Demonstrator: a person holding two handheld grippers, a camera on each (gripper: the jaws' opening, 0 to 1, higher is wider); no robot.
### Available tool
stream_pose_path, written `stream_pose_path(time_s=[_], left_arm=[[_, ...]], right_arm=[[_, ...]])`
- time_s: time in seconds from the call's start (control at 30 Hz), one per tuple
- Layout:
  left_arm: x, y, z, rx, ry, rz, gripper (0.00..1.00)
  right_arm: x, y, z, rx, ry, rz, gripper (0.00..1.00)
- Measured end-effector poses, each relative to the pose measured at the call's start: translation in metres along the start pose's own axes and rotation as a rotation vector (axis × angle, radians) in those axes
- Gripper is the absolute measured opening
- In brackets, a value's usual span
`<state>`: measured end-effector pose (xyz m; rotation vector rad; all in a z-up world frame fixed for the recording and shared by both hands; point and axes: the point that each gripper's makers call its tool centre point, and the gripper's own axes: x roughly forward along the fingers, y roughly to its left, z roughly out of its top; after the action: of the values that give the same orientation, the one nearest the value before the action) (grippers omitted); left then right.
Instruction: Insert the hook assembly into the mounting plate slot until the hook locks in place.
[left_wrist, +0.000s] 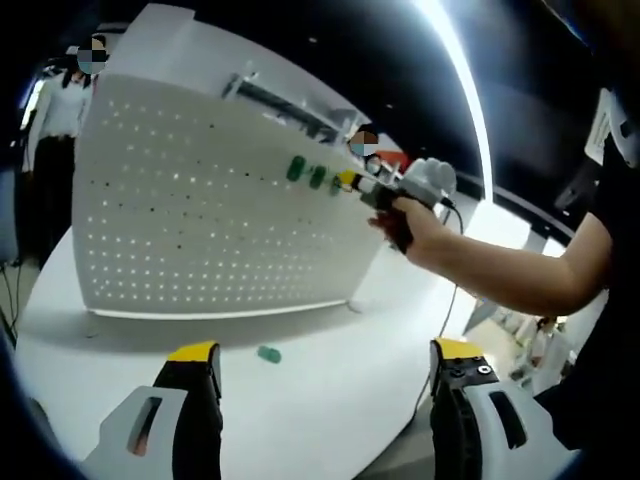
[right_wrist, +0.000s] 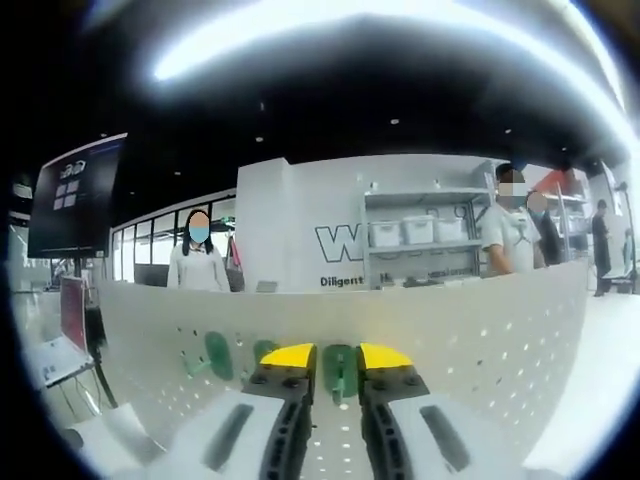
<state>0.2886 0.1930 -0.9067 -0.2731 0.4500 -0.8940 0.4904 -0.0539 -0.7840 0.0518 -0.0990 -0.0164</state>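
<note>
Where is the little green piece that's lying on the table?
In the left gripper view, the green piece lies on the white table, just before the pegboard's foot, beyond the left gripper.

Left view back from pegboard (left_wrist: 220, 200); right view close against it.

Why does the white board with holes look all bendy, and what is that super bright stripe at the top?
In the left gripper view the fisheye lens bows the pegboard, and a ceiling light glares into a white streak; the board casts a soft shadow on the table. In the right gripper view the pegboard curves too, the ceiling light is blown out, and the right gripper looks blurry up close.
</note>
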Motion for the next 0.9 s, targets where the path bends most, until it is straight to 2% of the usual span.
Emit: stream_pose_path(time_s=[0.37,0.7,0.9], left_arm=[[-0.006,0.001,-0.002,-0.003,0.0,0.01,0.88],[-0.01,0.0,-0.005,-0.003,0.006,0.017,0.89],[-0.014,0.001,-0.008,-0.001,0.014,0.023,0.89]], right_arm=[[-0.016,-0.01,0.015,0.001,-0.016,-0.007,0.17],[-0.047,-0.02,0.007,0.003,0.021,-0.012,0.22],[-0.071,-0.029,-0.003,-0.004,0.061,-0.008,0.28]])
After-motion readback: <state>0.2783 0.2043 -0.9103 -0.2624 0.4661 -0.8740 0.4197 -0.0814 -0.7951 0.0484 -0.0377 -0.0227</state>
